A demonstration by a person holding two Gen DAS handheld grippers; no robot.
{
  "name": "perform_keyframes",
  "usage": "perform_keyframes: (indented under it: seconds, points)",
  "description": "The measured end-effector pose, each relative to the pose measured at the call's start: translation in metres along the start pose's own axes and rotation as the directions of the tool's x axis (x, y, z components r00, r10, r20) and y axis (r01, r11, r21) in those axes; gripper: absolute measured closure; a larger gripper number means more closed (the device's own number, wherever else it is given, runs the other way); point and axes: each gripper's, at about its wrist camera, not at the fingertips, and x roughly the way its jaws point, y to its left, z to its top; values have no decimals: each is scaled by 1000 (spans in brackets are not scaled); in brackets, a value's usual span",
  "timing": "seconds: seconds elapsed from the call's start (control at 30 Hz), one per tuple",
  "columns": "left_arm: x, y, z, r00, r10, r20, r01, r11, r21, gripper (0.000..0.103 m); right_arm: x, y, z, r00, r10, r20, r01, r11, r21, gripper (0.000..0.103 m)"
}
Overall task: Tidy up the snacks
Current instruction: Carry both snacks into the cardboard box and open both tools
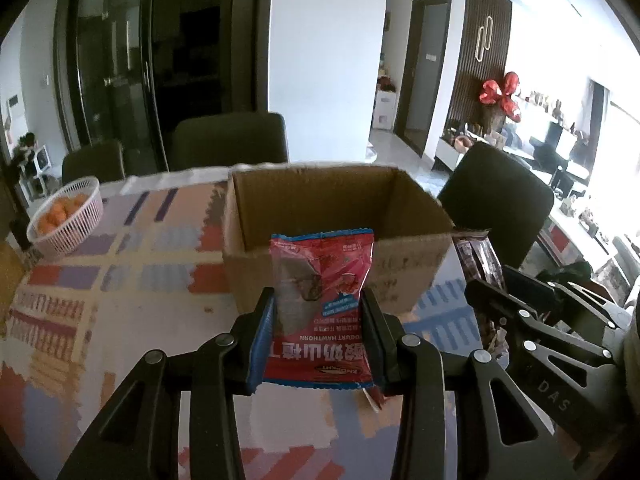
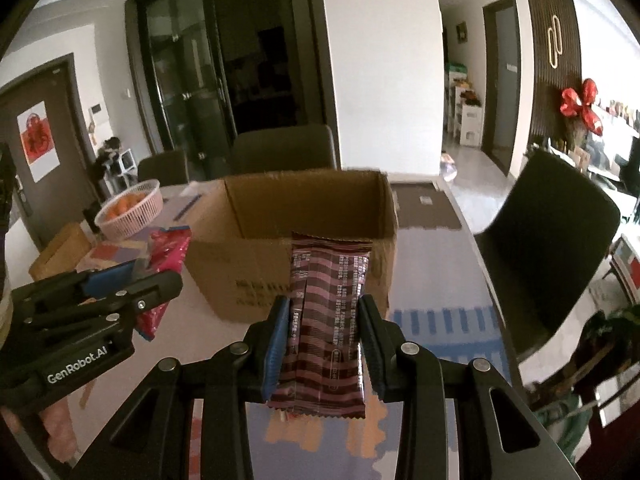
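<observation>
My left gripper (image 1: 318,308) is clamped on a red snack bag (image 1: 324,312), pads pressing its two sides, and holds it upright above the patterned table (image 1: 132,280), just in front of the open cardboard box (image 1: 400,268). My right gripper (image 2: 324,312) is clamped the same way on a brown striped bar (image 2: 326,320), held upright before the same box (image 2: 248,268). Each gripper shows at the edge of the other's view. A pink basket (image 1: 72,232) of oranges (image 1: 60,212) sits far left on the table.
</observation>
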Motion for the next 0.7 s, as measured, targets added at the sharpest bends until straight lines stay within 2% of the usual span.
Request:
perform_keyframes:
  seconds: [0.33, 0.7]
  points:
    - [5, 13, 30, 999, 16, 35, -17, 1000, 21, 63, 5, 13, 40, 998, 6, 55, -3, 999, -41, 67]
    - [27, 22, 61, 999, 35, 39, -38, 997, 63, 63, 32, 12, 75, 999, 1, 49, 2, 997, -77, 67]
